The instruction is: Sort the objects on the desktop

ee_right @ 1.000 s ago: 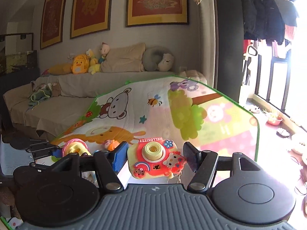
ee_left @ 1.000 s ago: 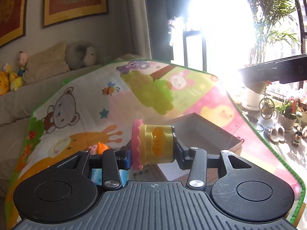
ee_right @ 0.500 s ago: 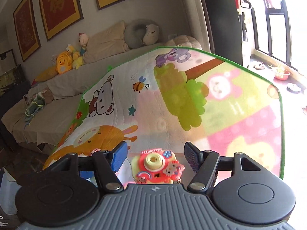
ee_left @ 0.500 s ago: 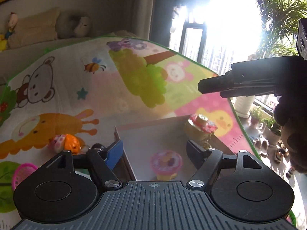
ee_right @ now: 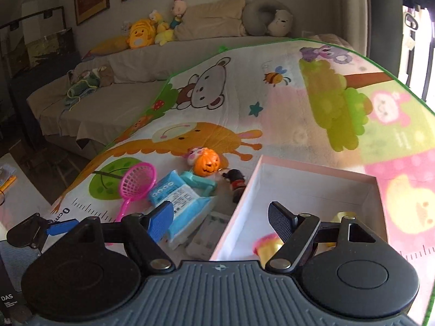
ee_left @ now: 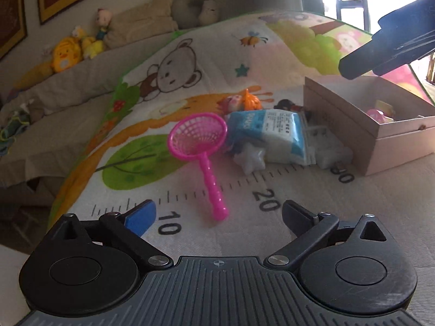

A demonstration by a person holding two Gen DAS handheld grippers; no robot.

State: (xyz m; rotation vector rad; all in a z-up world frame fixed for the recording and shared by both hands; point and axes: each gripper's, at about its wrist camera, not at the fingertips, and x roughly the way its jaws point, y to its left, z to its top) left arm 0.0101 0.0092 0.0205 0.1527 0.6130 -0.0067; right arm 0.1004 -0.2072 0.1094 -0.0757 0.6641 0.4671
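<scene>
A cartoon play mat (ee_right: 244, 103) printed with a bear, a giraffe and a ruler scale covers the work surface, and everything else sits relative to the open pink-rimmed cardboard box (ee_right: 307, 187) lying on it. Inside the box, near its front wall, a yellow toy with a pink frilled rim (ee_right: 267, 247) lies half hidden behind the right gripper (ee_right: 220, 217), whose jaws have just been opening and now stand apart with nothing between the pads, poised over the box's left front corner. Just left of the box lies a blue and white tissue pack (ee_left: 272, 133), resting on white star-shaped pieces (ee_left: 251, 159), with a small dark figure (ee_right: 236, 180) between the pack and the box wall. Further left of the box, touching the pack, is a pink toy net (ee_left: 201, 146), its handle pointing toward the left gripper (ee_left: 217, 214), which hangs above the ruler scale; its jaws have just been opening and are spread wide and empty. Beyond the pack, away from the box, sits a small orange pumpkin (ee_right: 207, 164) with a pink and white toy (ee_right: 193, 154) touching it.
</scene>
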